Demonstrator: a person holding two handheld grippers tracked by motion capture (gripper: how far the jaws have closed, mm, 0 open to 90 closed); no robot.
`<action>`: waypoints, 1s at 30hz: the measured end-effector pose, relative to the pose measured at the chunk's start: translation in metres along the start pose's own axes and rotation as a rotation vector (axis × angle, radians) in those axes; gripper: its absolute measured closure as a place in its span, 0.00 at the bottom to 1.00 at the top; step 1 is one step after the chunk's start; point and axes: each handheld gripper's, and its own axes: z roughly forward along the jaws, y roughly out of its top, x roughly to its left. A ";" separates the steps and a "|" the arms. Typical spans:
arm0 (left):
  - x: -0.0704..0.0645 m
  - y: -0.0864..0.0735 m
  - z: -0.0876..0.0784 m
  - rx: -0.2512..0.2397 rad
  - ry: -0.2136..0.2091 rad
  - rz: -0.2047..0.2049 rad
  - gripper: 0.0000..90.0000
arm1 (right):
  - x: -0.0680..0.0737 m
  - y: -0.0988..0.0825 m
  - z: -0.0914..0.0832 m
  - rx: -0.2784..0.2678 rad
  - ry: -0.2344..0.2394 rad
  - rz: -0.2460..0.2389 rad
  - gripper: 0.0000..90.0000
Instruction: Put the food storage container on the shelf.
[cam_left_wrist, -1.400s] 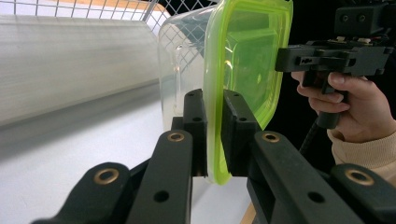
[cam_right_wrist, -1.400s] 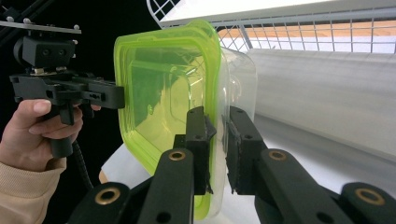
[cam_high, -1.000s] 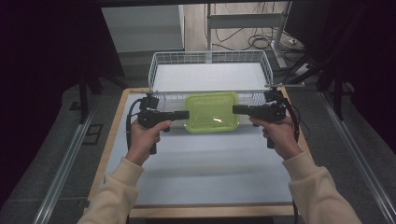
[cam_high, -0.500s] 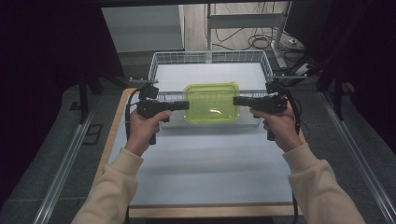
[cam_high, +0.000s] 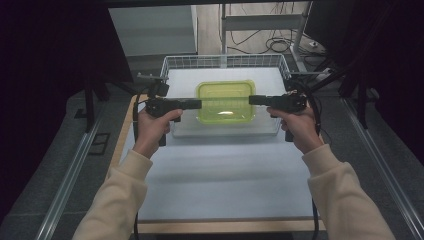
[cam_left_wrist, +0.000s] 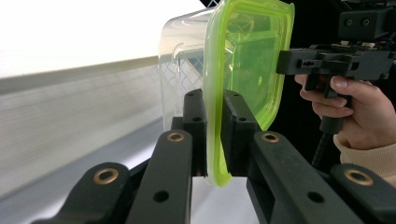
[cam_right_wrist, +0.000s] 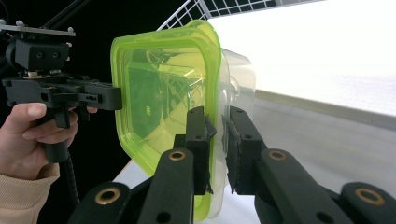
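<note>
A: Where's the lidded container (cam_high: 225, 101)?

B: Aloft over the wire basket's (cam_high: 175, 61) near edge, left gripper (cam_high: 196, 104) and right gripper (cam_high: 254, 100) each pinching its green rim.

A: Remaining?

B: Lifted already; likely lowering inside.

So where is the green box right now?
In the high view the green box hangs mid-frame over the wire basket, pinched between the left gripper and right gripper.

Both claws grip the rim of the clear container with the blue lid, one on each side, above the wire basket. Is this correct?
Not quite: the lid is yellow-green, not blue, as the high view shows. The rest holds: the left claw and the right claw each clamp the container's rim on opposite sides, above the wire basket.
</note>
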 end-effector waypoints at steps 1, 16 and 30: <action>0.000 0.002 0.000 0.003 0.002 0.004 0.91 | 0.000 0.002 0.000 -0.001 -0.004 0.000 0.90; 0.007 0.021 0.007 -0.009 0.015 0.003 0.91 | -0.007 0.021 0.005 -0.015 -0.027 -0.003 0.89; 0.013 0.043 0.012 -0.003 0.040 0.009 0.91 | -0.015 0.035 0.012 -0.038 -0.036 0.017 0.89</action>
